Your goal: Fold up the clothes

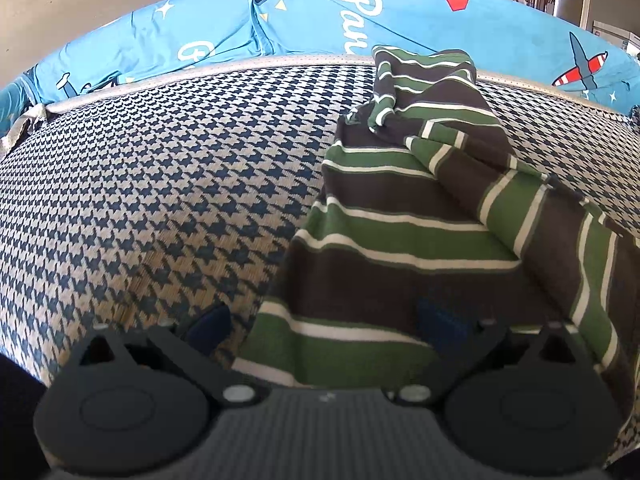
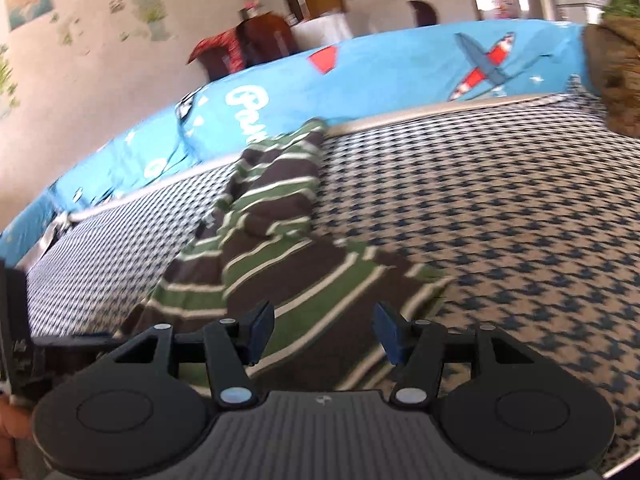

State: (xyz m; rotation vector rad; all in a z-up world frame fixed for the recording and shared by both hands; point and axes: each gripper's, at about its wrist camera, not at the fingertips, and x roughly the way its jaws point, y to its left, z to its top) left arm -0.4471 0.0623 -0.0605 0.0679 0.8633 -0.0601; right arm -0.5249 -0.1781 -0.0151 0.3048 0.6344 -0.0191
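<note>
A shirt striped in green, brown and white [image 1: 404, 216] lies crumpled in a long strip on the houndstooth mat [image 1: 160, 184], running from the near edge to the far rim. My left gripper [image 1: 326, 326] hovers low over its near end. It is open wide, with one blue pad over the mat and the other fingertip [image 1: 440, 330] over the cloth. In the blurred right wrist view the shirt [image 2: 276, 240] stretches away ahead. My right gripper [image 2: 324, 330] is open above its near right corner, with nothing pinched between the pads.
A blue bedsheet with planes and white lettering [image 1: 320, 16] borders the mat's far side. A brown lumpy object [image 2: 616, 80] sits at the far right corner. Dark furniture [image 2: 248, 44] and a wall stand behind. A black device [image 2: 16, 328] shows at the left edge.
</note>
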